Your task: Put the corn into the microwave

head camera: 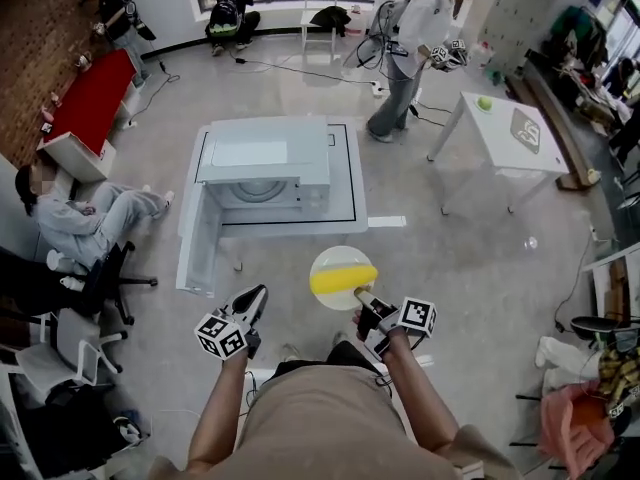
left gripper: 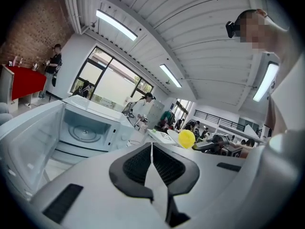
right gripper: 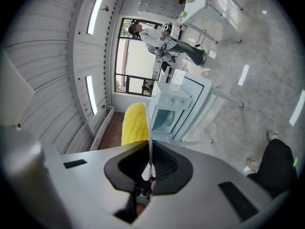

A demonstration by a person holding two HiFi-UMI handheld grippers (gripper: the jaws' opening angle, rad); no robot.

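The white microwave (head camera: 262, 168) stands on a low white table (head camera: 345, 203), its door (head camera: 200, 238) swung open to the left. The left gripper view looks into its empty cavity (left gripper: 88, 128). My right gripper (head camera: 362, 298) is shut on the rim of a white plate (head camera: 335, 256), and a yellow corn cob (head camera: 343, 279) lies on that plate. The plate hangs in the air short of the table's near edge. In the right gripper view the plate (right gripper: 150, 140) shows edge-on between the jaws, with the corn (right gripper: 134, 123) on its left. My left gripper (head camera: 255, 300) is shut with nothing in it, left of the plate.
A person (head camera: 90, 218) sits on the floor at the left beside an office chair (head camera: 105, 278). Another person (head camera: 410, 48) stands beyond the microwave table. A white side table (head camera: 510, 128) is at the right, and a red counter (head camera: 90, 98) at the far left.
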